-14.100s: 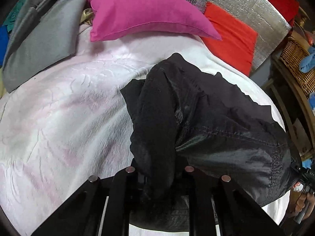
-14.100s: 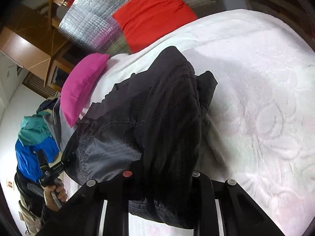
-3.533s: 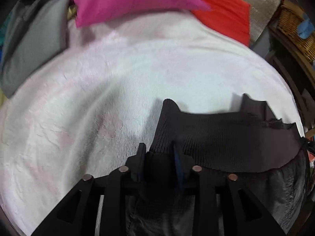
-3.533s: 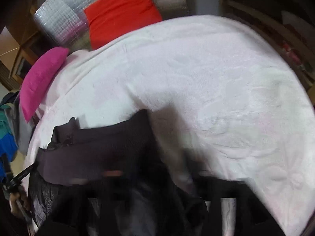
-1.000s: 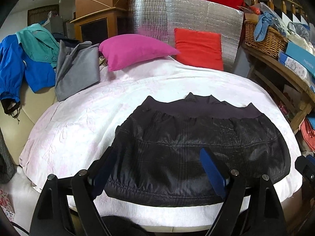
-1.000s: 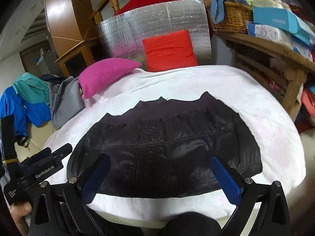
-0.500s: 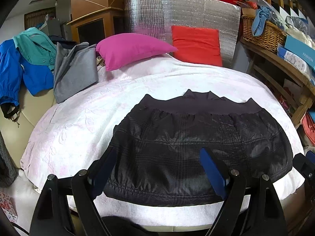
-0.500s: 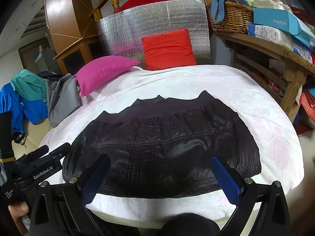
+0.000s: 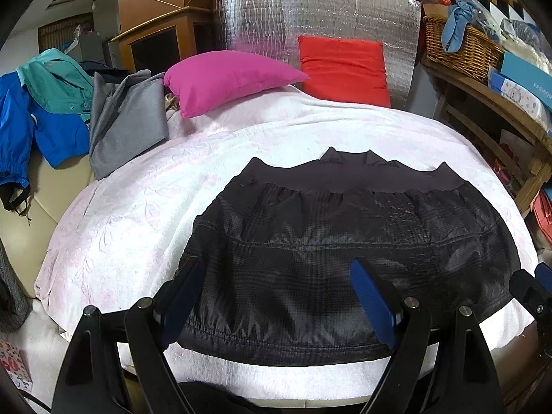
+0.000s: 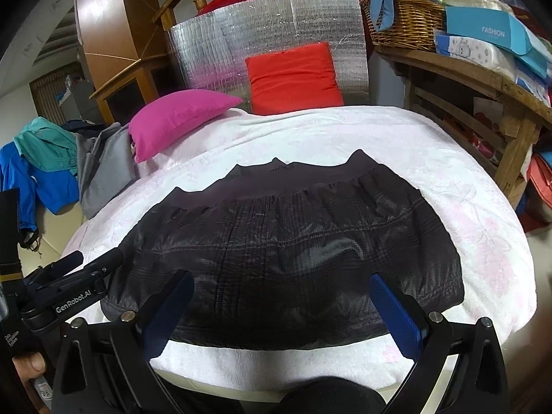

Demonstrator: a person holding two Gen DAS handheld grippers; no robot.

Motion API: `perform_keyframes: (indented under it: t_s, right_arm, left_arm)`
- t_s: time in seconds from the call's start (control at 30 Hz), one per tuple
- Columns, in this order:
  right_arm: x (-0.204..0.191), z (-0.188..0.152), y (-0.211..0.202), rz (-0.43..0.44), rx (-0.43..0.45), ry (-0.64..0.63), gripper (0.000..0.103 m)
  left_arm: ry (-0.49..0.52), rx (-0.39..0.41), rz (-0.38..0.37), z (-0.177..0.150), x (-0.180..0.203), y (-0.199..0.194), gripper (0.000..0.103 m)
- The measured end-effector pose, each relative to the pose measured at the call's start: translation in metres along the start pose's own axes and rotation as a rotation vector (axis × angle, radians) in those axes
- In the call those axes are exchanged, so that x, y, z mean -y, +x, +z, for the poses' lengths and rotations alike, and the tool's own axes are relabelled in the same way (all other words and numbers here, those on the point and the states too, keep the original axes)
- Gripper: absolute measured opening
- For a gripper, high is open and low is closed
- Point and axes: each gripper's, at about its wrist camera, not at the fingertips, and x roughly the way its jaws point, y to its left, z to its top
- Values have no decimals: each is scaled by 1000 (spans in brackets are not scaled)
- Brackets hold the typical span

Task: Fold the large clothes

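Fig.: both grippers hovering short of the garment, near edge of bed. The left gripper [image 9: 272, 288] is standing w/ its 2 blue-padded fingers wide apart, nothing btwn them; the right gripper [image 10: 281, 305] is doing the same, also gripping nothing. Just beyond the fingertips, the black jacket [image 9: 345, 241] is lying spread flat on the white blanket [image 9: 138, 214], hem toward the camera, ribbed band [image 9: 348, 181] on the far side, w/ points of dark fabric sticking out past it. Further back, the pink pillow [image 9: 227, 79] and red cushion [image 9: 343, 69] are sitting well clear of the garment.

Risks, as judged: shell fabric is looking slick and thin, so pads closing on only 1 layer are likely to be lifting the top alone, leaving the under layer bunched. Uneven pulls by the 2 hands are apt to be skewing the fold. The hem is lying near the blanket's front edge, so a tug toward the person could be dragging it off the bed.
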Motion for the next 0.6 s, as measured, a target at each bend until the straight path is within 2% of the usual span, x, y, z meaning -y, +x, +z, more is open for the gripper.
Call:
perform_keyframes:
  t_s: [0.3, 0.6]
  right_arm:
    - [1, -1, 13, 2, -18, 1, 103]
    - [0, -2, 12, -1, -13, -4, 103]
  left_arm:
    - [-5, -26, 9, -2, 1, 11, 87]
    - [0, -20, 6, -3, 2, 8, 87]
